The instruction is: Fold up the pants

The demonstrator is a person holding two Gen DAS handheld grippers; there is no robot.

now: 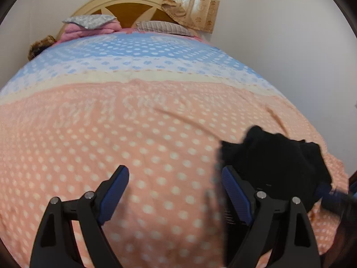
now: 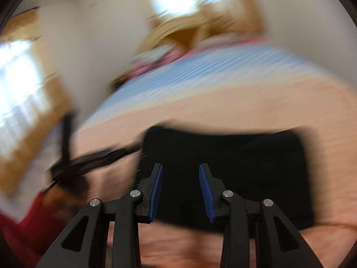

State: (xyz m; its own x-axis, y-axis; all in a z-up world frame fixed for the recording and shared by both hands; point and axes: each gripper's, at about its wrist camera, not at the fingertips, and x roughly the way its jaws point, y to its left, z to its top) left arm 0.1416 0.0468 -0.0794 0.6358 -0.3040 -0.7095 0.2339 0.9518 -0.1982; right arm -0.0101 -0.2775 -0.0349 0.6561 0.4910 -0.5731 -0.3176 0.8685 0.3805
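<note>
Up front in the left wrist view, we see our left tool (image 1: 175,192) hovering over the bed (image 1: 138,134) with its jaws spread wide and nothing between the blue pads (image 1: 235,193). Under it lies the bedspread, peach with pale dots near us and blue with dots toward the headboard (image 1: 131,6). The pants (image 1: 276,163), black and bunched into a compact heap, sit on the peach part near the bed's right edge, just beyond our right-hand finger. At the far end two pillows (image 1: 162,28) rest against the headboard, one of them on a pink folded cover, and a curtain (image 1: 194,2) hangs behind.

Over in the right wrist view everything is heavily blurred. Our right tool (image 2: 181,188) is also parted, its pads (image 2: 206,193) apart with nothing caught between them. The pants (image 2: 234,174) show directly ahead as a wide dark rectangle lying flat on the peach bedspread (image 2: 223,102), close to the near edge of the bed. To the left we make out a dark smear that is probably the left tool (image 2: 89,160), though we cannot tell more
</note>
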